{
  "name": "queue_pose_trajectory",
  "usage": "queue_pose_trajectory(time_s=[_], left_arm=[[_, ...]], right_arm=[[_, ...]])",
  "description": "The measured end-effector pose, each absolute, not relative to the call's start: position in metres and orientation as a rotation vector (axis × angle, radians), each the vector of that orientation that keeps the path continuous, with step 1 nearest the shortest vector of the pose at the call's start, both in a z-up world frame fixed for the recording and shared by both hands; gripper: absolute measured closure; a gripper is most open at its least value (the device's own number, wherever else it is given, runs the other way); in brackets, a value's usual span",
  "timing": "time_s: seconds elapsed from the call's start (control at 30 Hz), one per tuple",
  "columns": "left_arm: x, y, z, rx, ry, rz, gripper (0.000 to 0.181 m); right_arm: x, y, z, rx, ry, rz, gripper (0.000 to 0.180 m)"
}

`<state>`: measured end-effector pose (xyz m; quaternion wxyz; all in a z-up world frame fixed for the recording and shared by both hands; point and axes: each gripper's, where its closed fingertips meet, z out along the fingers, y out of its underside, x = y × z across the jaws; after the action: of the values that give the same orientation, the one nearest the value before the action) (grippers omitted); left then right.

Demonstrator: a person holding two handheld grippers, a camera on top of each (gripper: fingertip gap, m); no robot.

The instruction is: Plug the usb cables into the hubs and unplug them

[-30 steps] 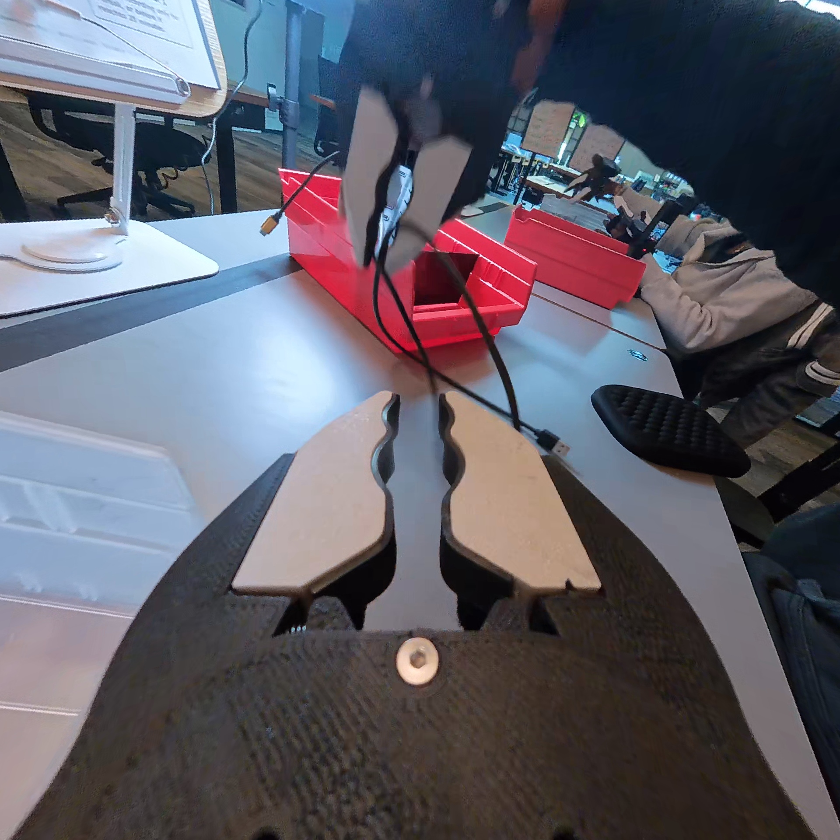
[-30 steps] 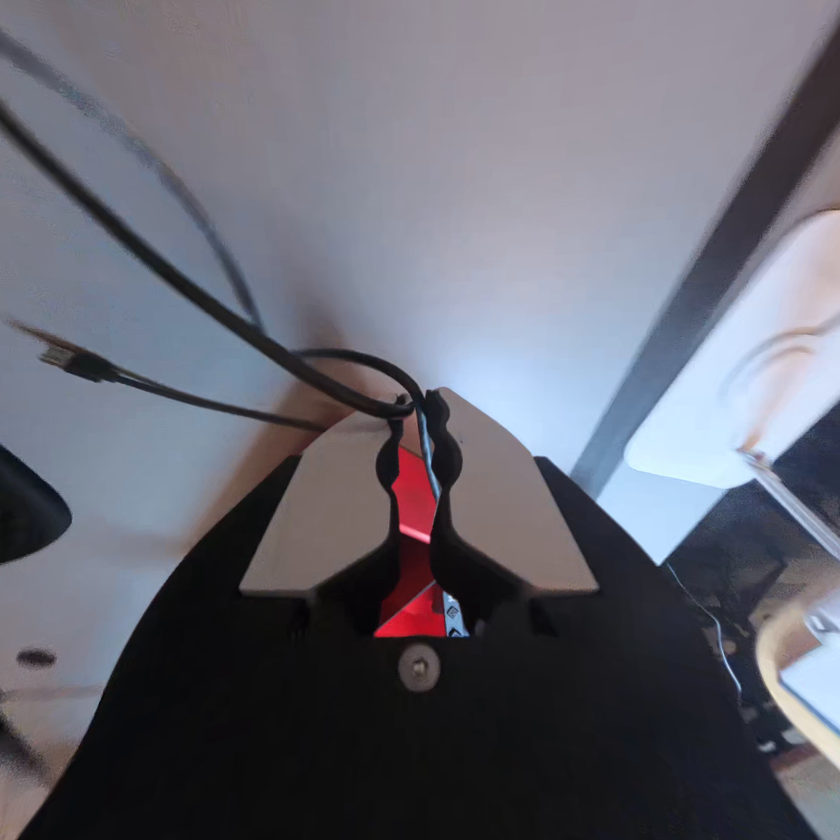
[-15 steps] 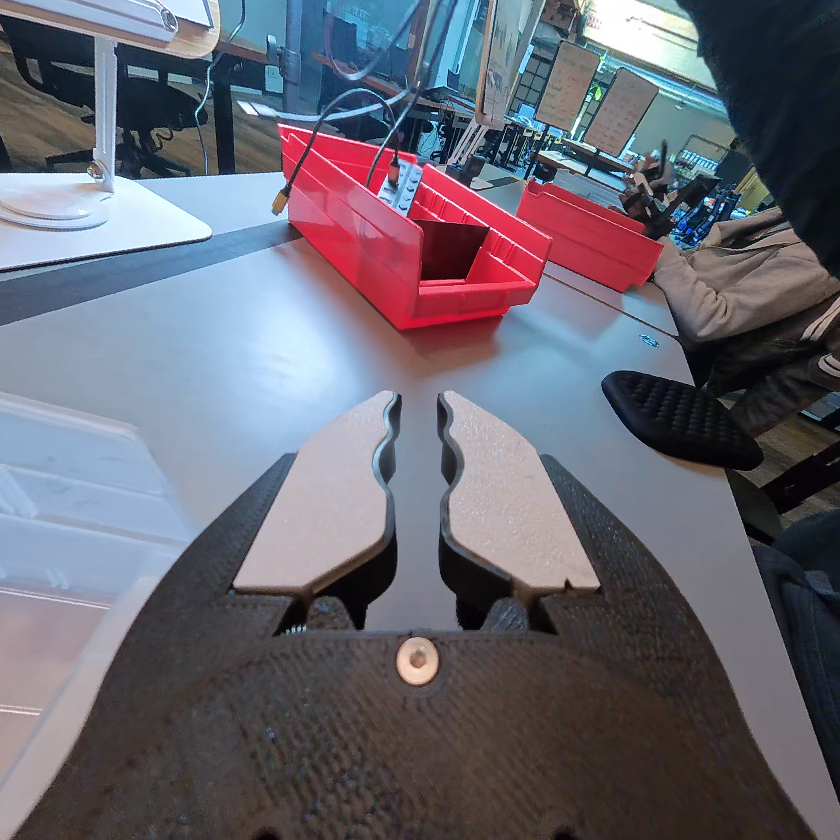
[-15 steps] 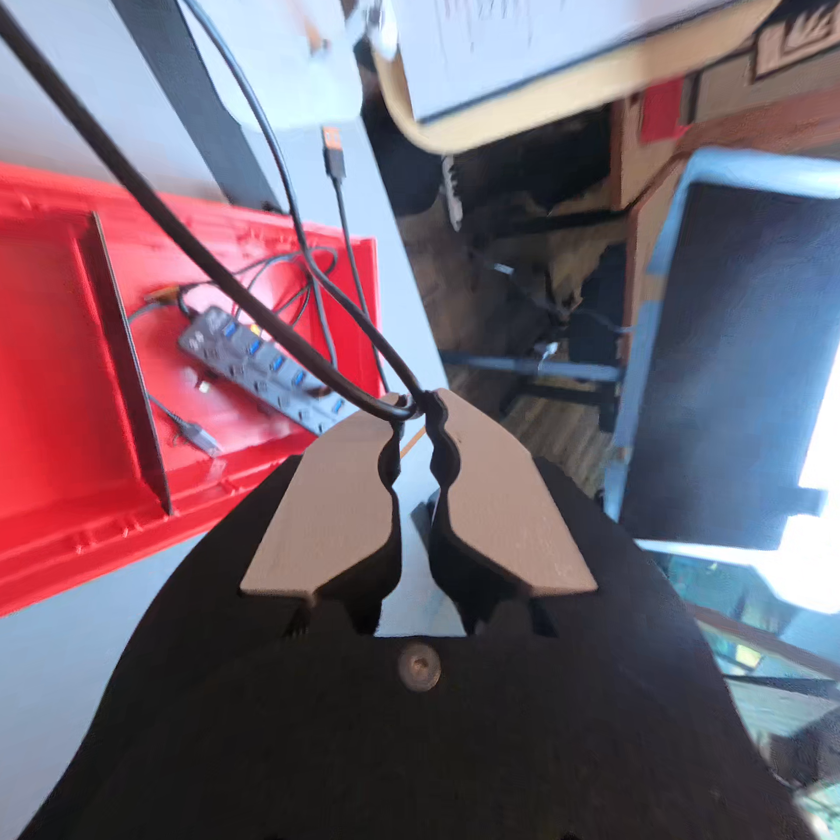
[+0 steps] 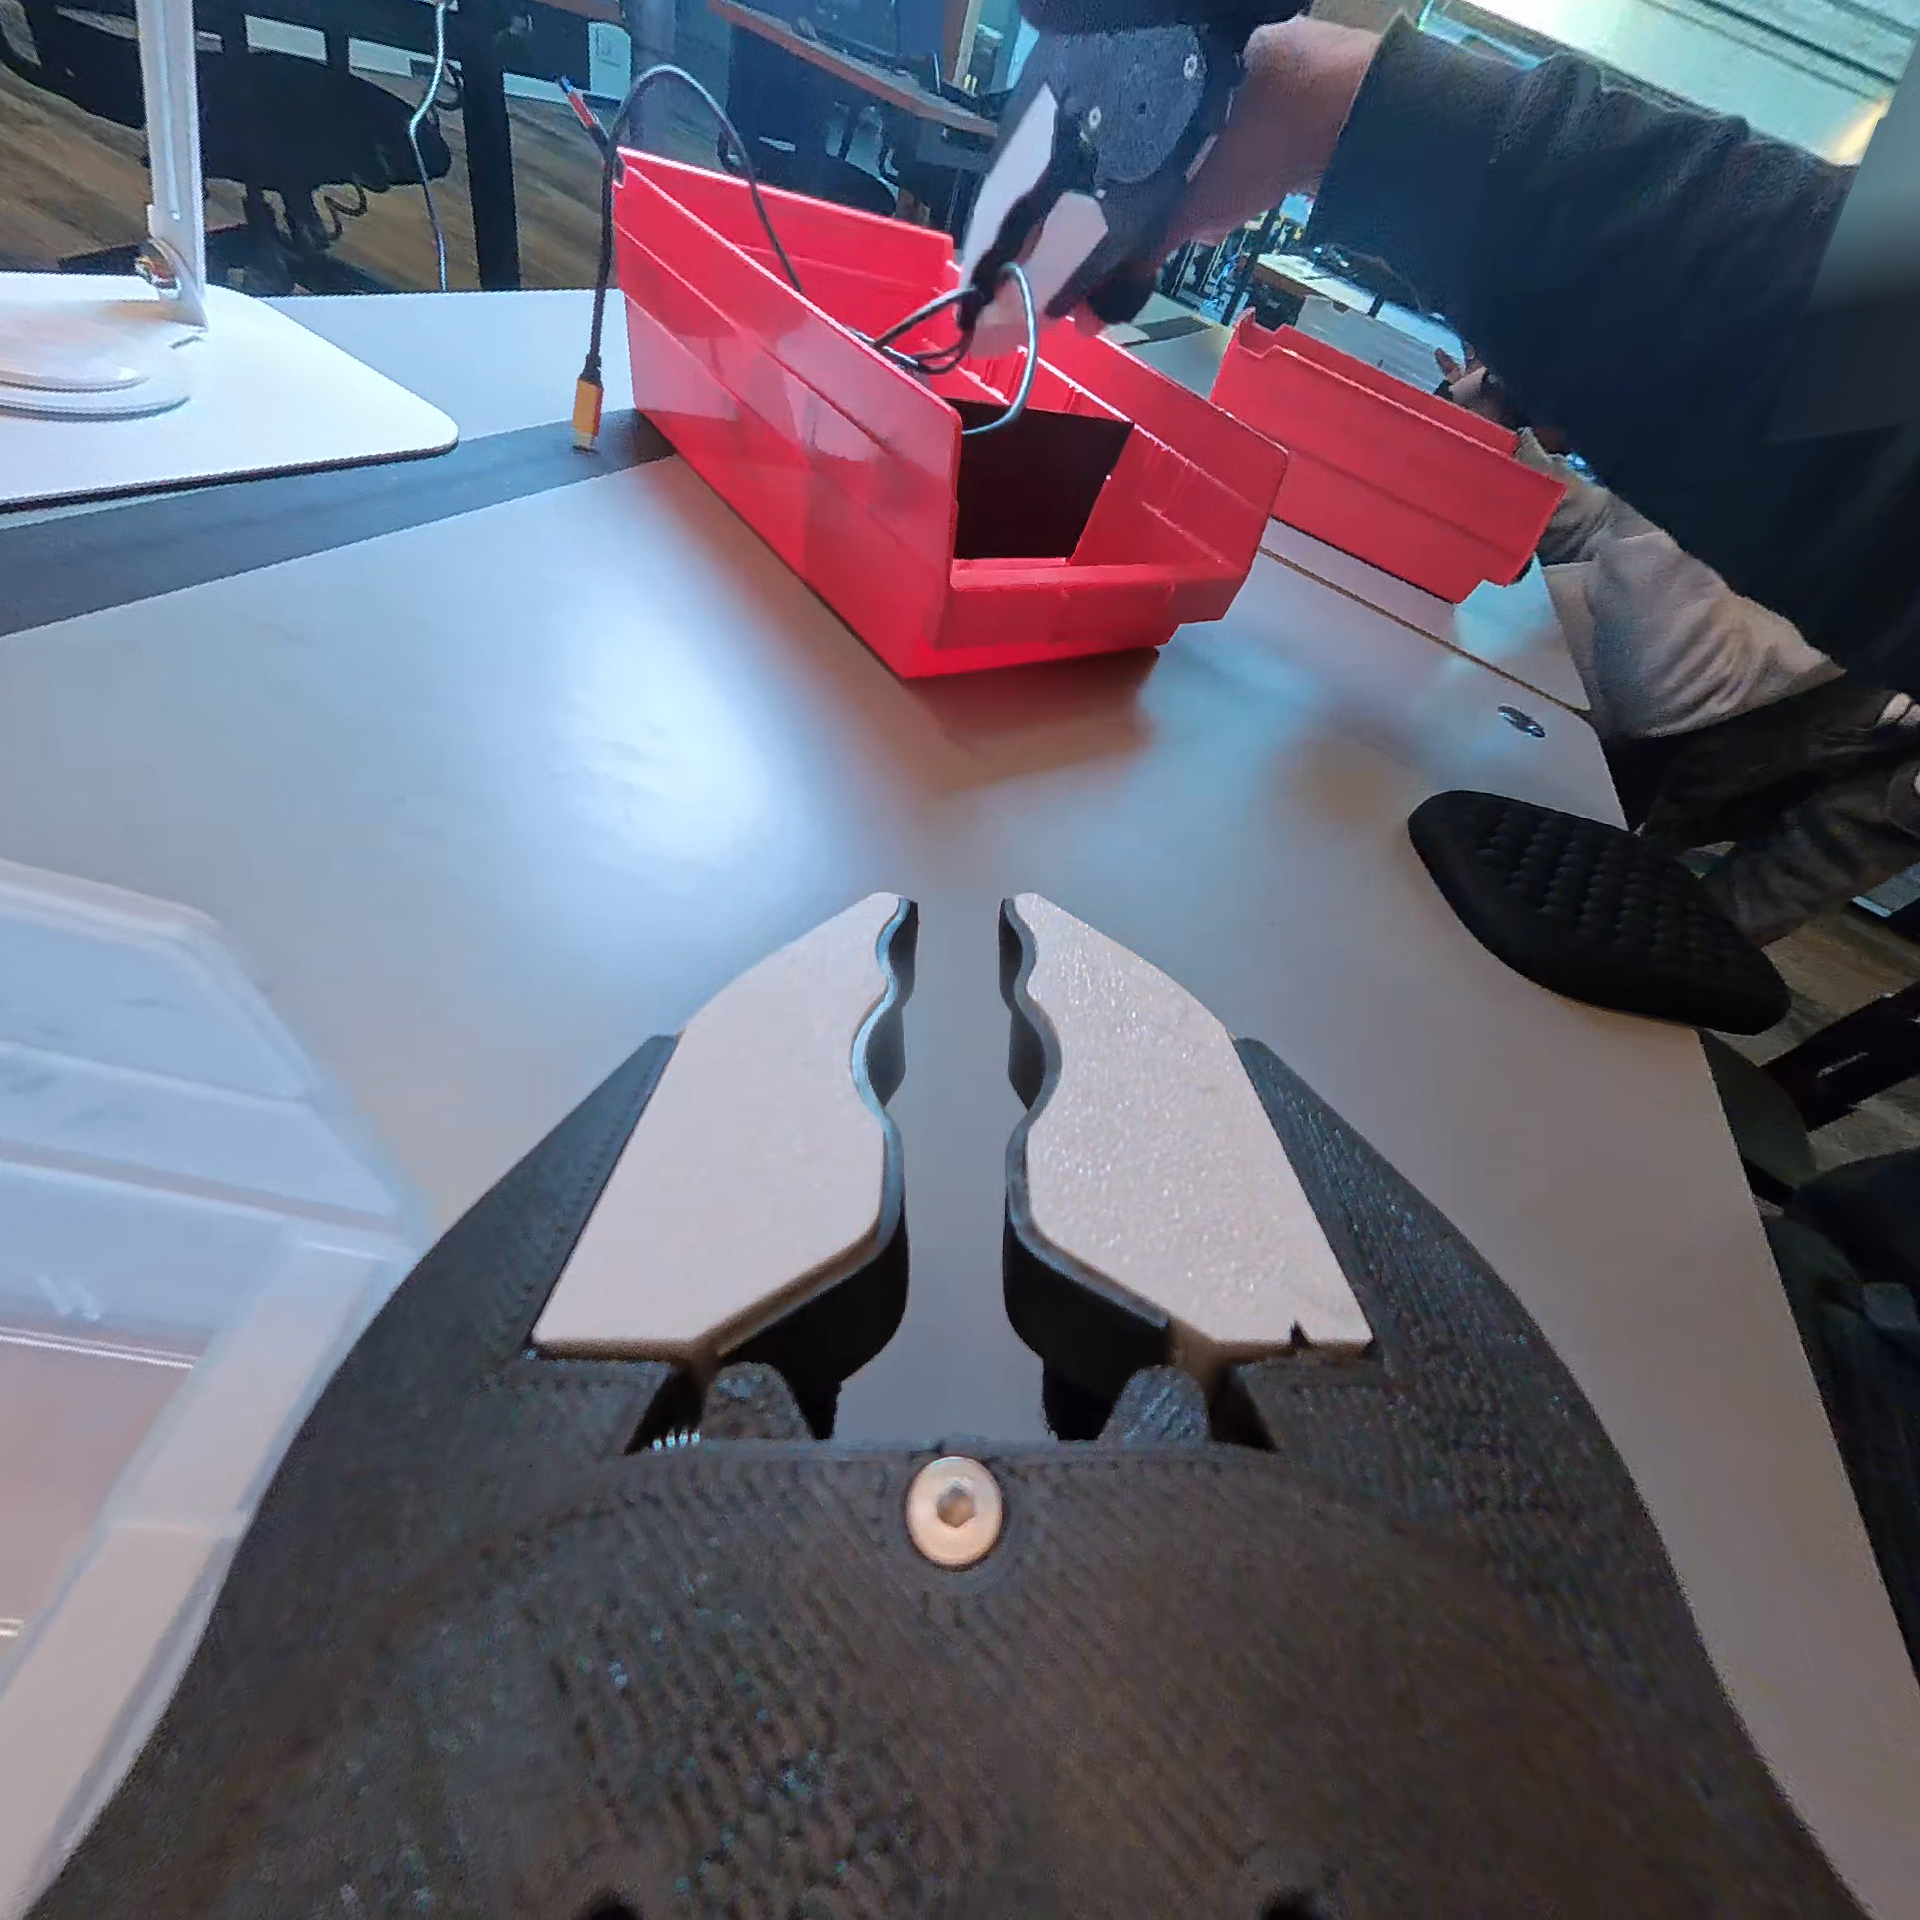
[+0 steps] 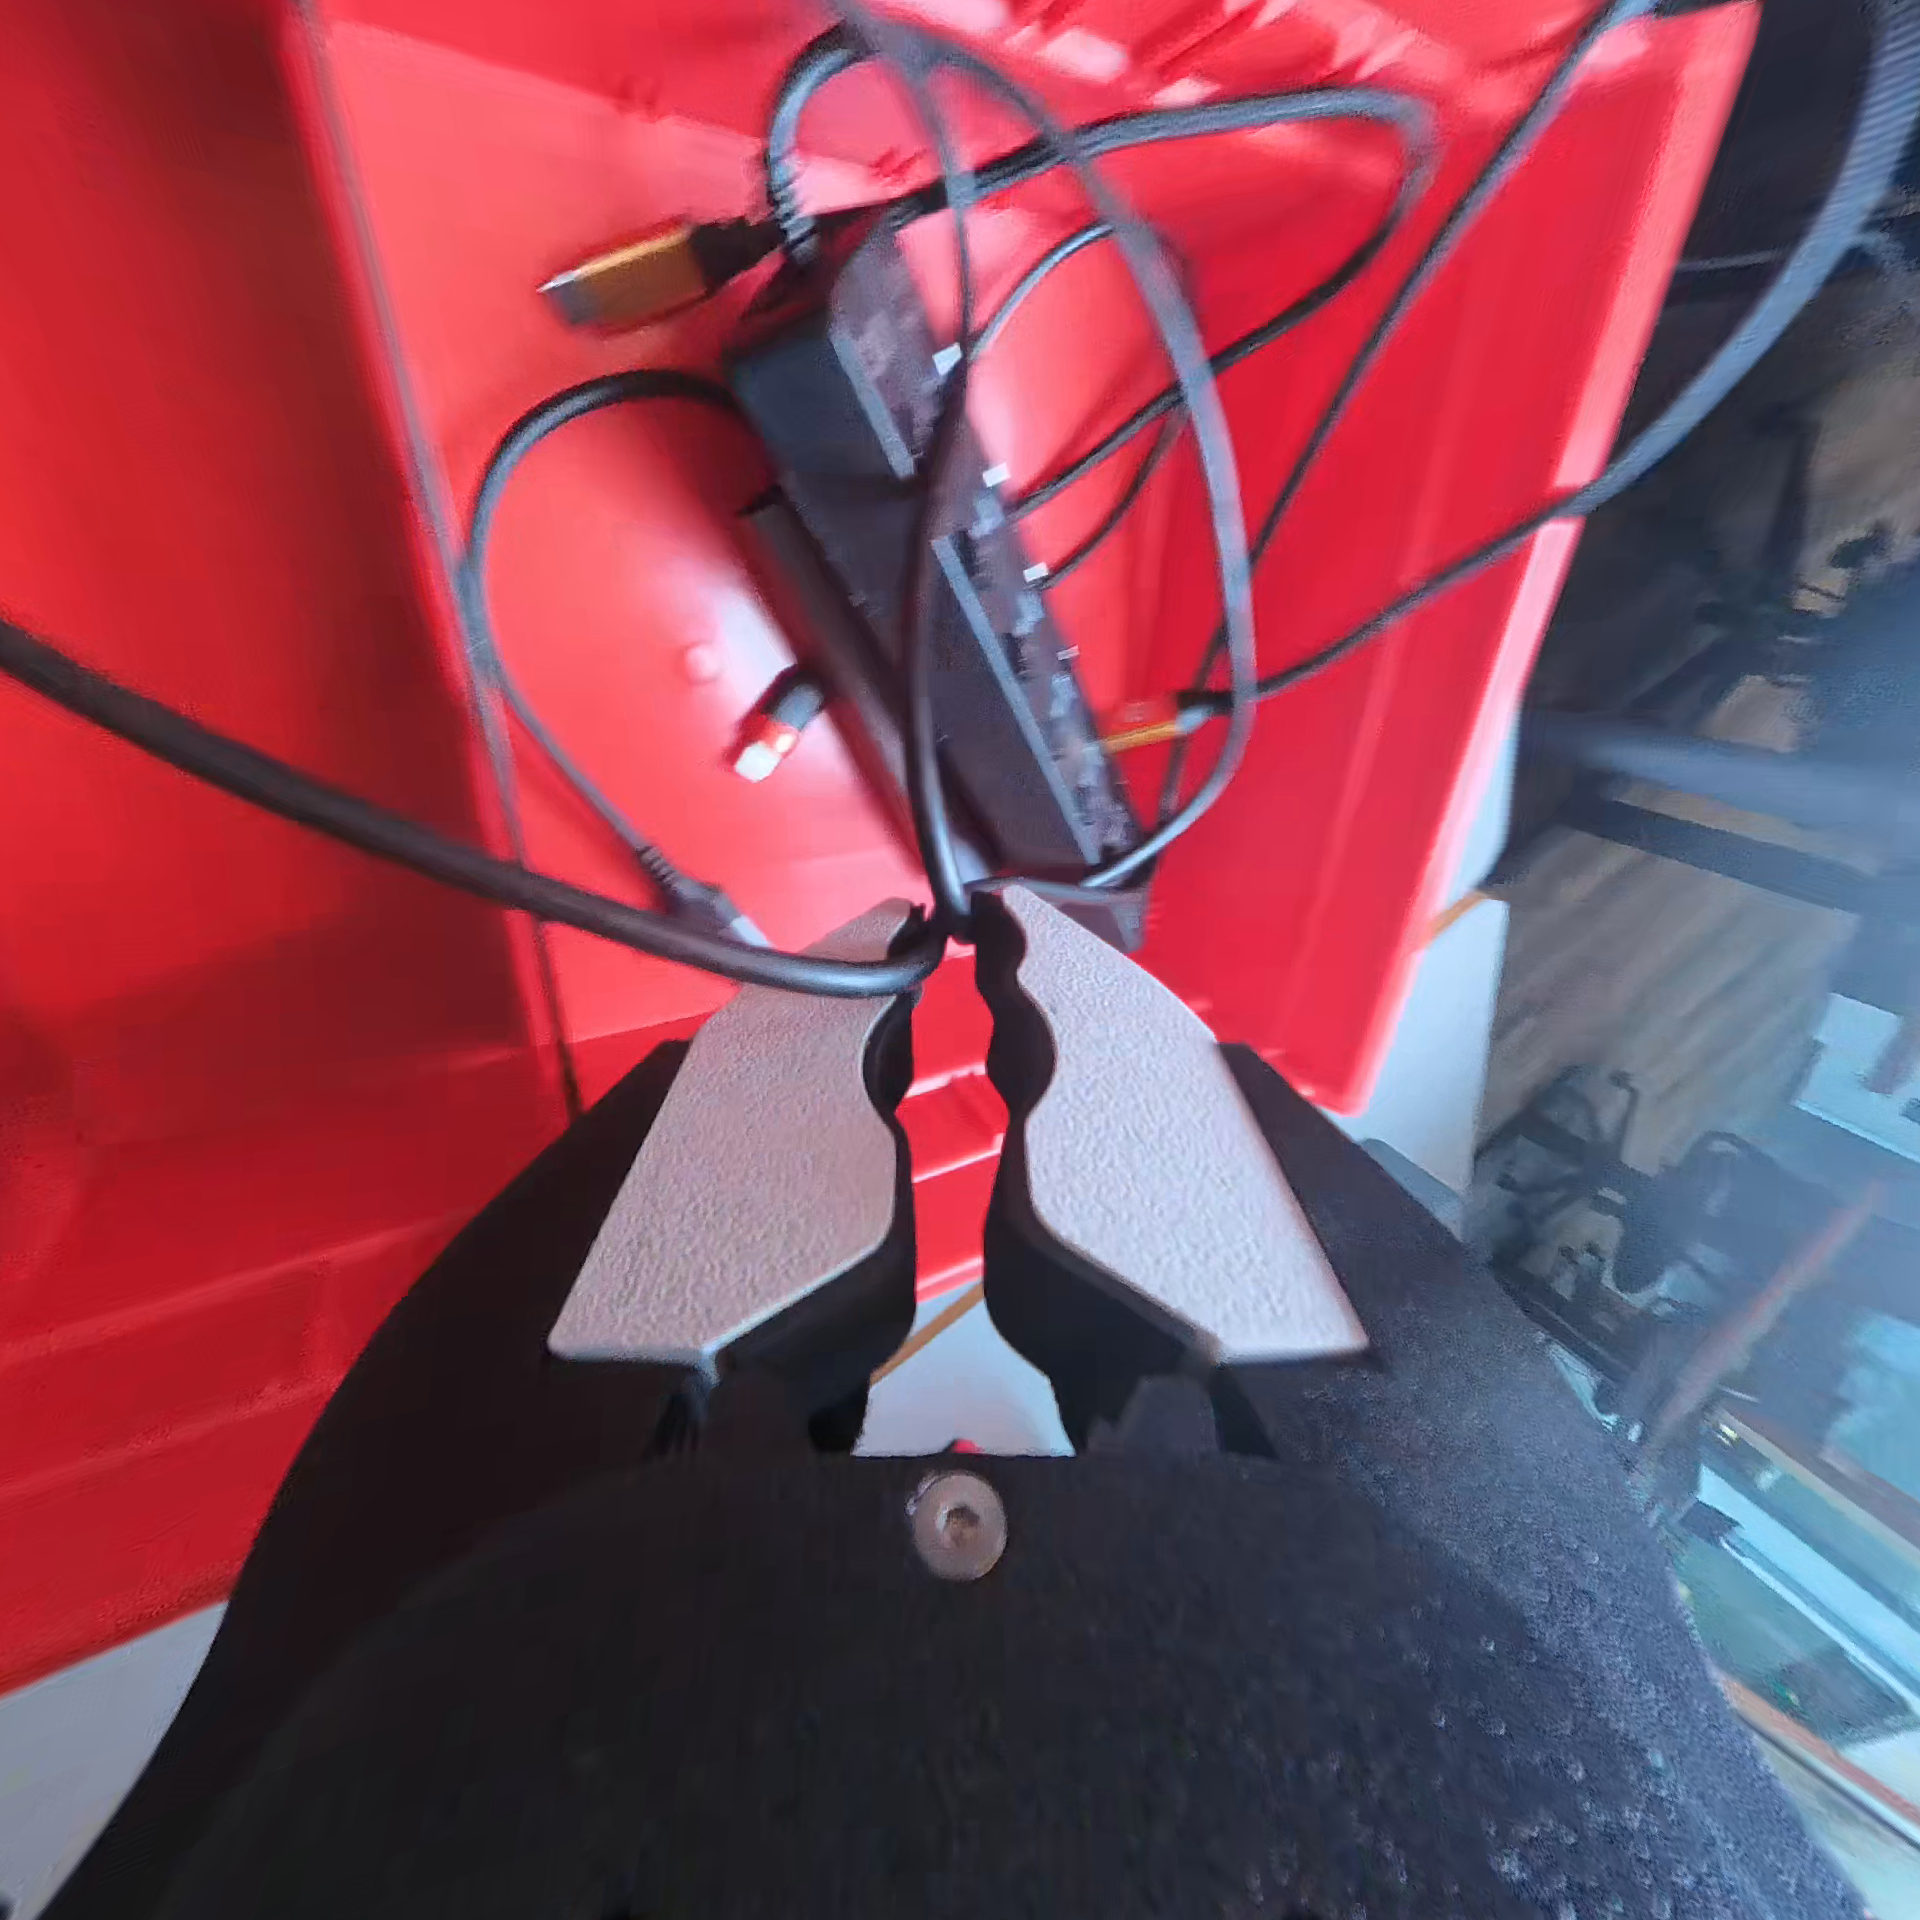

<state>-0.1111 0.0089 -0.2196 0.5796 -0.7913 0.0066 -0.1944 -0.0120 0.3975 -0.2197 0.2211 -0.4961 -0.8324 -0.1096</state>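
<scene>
My right gripper (image 6: 951,925) is shut on a black usb cable (image 6: 468,852), pinched at the fingertips. It hangs over the red bin (image 6: 260,520), just above a dark usb hub (image 6: 997,623) lying inside among looped cables. An orange plug (image 6: 634,275) and a loose usb plug (image 6: 769,732) lie beside the hub. In the left wrist view the right gripper (image 5: 1023,281) hovers above the red bin (image 5: 831,468) with the cable loop (image 5: 1013,343) dangling. My left gripper (image 5: 958,914) rests low over the table, slightly open and empty.
An orange-tipped cable (image 5: 587,405) hangs over the bin's far corner onto the table. A second red bin (image 5: 1382,468) stands behind. A white stand base (image 5: 208,416) is far left, a clear plastic box (image 5: 125,1195) near left, a black armrest (image 5: 1590,914) right. A person sits right. Some 40 cm of space lies between my two pairs of fingers.
My right gripper has swung with the cable from above the bare table to over the red bin, now facing the hub. My left gripper has hardly moved.
</scene>
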Motion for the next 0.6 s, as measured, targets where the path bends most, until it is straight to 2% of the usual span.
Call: queue_pose_trajectory(time_s=[0.17, 0.2, 0.27, 0.33, 0.47, 0.6], left_arm=[[-0.117, 0.008, -0.222, -1.866, 0.001, -0.412, 0.155], [-0.119, 0.008, -0.22, -1.862, -0.012, -0.406, 0.151], [-0.123, 0.007, -0.218, -1.859, -0.03, -0.384, 0.145], [-0.129, 0.004, -0.211, -1.859, -0.038, -0.341, 0.139], [-0.149, -0.014, -0.189, -1.91, 0.008, -0.101, 0.131], [-0.188, -0.052, -0.193, -2.121, 0.02, 0.183, 0.122]], right_arm=[[0.006, 0.385, -0.24, -1.37, -2.359, -0.353, 0.161], [0.007, 0.383, -0.234, -1.395, -2.329, -0.313, 0.153], [0.01, 0.38, -0.214, -1.459, -2.255, -0.209, 0.125], [0.015, 0.372, -0.192, -1.501, -2.207, -0.083, 0.112], [0.016, 0.328, -0.158, -1.415, -2.157, 0.116, 0.11], [0.018, 0.25, -0.175, -1.295, -2.315, 0.206, 0.114]])
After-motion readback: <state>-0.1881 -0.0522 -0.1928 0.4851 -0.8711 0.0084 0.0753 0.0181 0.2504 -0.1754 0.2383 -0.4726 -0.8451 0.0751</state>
